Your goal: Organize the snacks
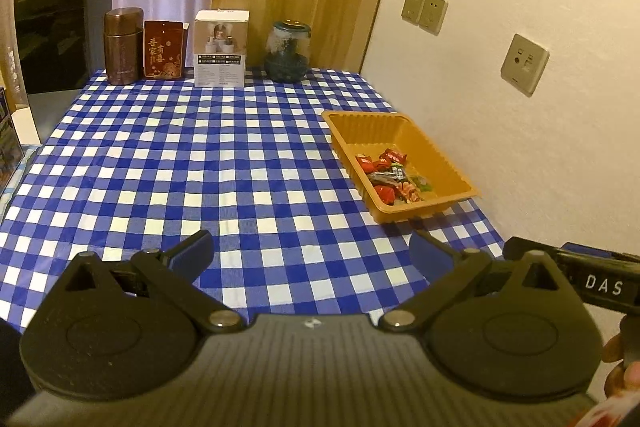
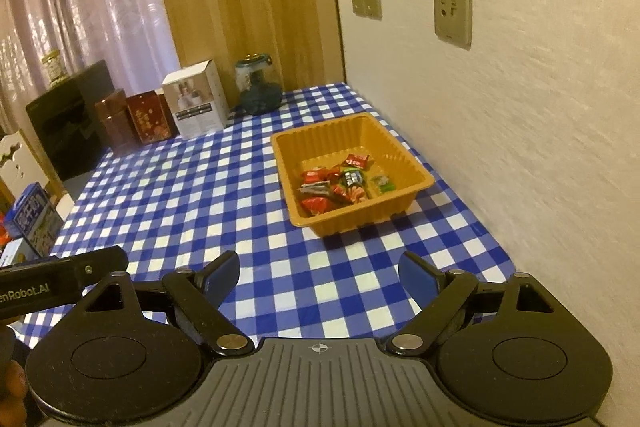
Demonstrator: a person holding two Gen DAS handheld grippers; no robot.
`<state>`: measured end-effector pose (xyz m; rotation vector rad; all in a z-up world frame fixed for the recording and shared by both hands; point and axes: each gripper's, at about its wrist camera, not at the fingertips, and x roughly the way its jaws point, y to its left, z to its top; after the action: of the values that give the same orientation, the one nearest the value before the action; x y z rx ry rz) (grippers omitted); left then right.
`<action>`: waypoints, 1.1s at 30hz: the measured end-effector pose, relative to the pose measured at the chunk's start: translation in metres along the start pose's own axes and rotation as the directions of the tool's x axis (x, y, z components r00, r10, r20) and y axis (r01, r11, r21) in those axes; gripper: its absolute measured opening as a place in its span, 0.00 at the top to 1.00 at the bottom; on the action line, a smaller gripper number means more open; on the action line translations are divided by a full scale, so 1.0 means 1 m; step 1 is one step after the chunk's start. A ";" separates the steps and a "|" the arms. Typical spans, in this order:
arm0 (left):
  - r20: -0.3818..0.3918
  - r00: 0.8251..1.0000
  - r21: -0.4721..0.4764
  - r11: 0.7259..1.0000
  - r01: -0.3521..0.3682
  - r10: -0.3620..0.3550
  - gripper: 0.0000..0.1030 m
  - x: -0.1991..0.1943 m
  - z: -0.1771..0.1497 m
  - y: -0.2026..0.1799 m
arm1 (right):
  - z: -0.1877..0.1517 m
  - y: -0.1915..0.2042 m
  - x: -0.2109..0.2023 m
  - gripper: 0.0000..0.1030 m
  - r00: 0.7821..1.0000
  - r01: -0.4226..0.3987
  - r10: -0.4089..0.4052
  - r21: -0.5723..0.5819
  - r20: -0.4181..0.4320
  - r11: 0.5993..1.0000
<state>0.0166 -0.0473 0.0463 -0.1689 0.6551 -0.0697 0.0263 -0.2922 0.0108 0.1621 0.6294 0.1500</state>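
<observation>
Both grippers hang over the near edge of the bench, side by side, pointing down and forward. Left gripper: fingers released, spread wide, nothing between them but checked cloth. Right gripper: fingers likewise released and empty. The snacks, a small heap of wrapped pieces in red, green and dark foil, all lie in the orange tray, which sits by the bench's right edge, close to the wall, roughly midway along it. No loose wrapper shows on the cloth in either view, so gathering looks done or nearly so; judged step: retreat, or a last check of the bench. To do it well: keep the fingers apart and high enough not to snag the cloth, which shows creases and could drag the light tray. Scan the left edge and far corners before finishing. The tins, white box and glass jar along the far edge stand well apart from the tray and need no handling.
</observation>
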 end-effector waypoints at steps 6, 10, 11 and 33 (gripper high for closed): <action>-0.010 1.000 0.013 1.000 0.003 -0.003 0.00 -0.009 -0.006 -0.002 | -0.005 0.009 -0.010 0.16 1.000 0.001 0.000 -0.033 0.002 0.999; -0.014 1.000 0.023 1.000 -0.002 0.002 0.00 -0.013 -0.009 -0.002 | -0.008 0.012 -0.015 0.16 1.000 0.006 -0.006 -0.059 0.006 0.998; -0.014 1.000 0.026 1.000 -0.003 0.003 0.00 -0.013 -0.010 -0.002 | -0.009 0.013 -0.015 0.16 1.000 0.008 -0.008 -0.060 0.007 0.998; -0.013 1.000 0.043 0.999 0.014 -0.013 0.00 -0.013 -0.011 0.002 | -0.009 0.009 -0.013 0.16 1.000 0.011 -0.011 -0.044 0.002 0.999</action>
<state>0.0000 -0.0450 0.0454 -0.1314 0.6650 -0.0979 0.0096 -0.2847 0.0133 0.1160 0.6241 0.1532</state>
